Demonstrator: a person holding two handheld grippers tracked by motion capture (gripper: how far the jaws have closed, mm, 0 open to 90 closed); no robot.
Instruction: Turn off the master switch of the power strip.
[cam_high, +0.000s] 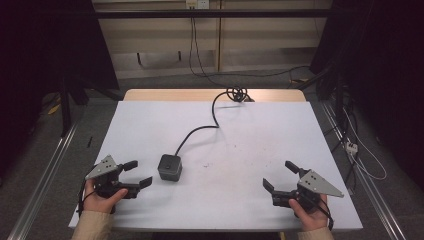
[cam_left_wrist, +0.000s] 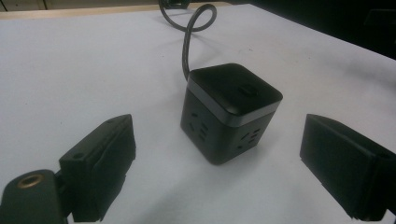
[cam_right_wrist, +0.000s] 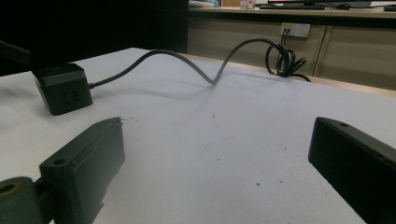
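Black socket cube (cam_left_wrist: 229, 112), grey-banded, upright, with cable (cam_high: 200, 131) attached.

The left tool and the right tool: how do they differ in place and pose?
The left tool sits close beside the black socket cube and points at it; the right tool is far from the cube, with bare white table ahead. The left tool points right, the right tool points left. Both are open, empty and hand-held.

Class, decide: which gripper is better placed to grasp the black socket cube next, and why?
Left. The left gripper sits open beside the socket cube, facing it; the right gripper is across the table.
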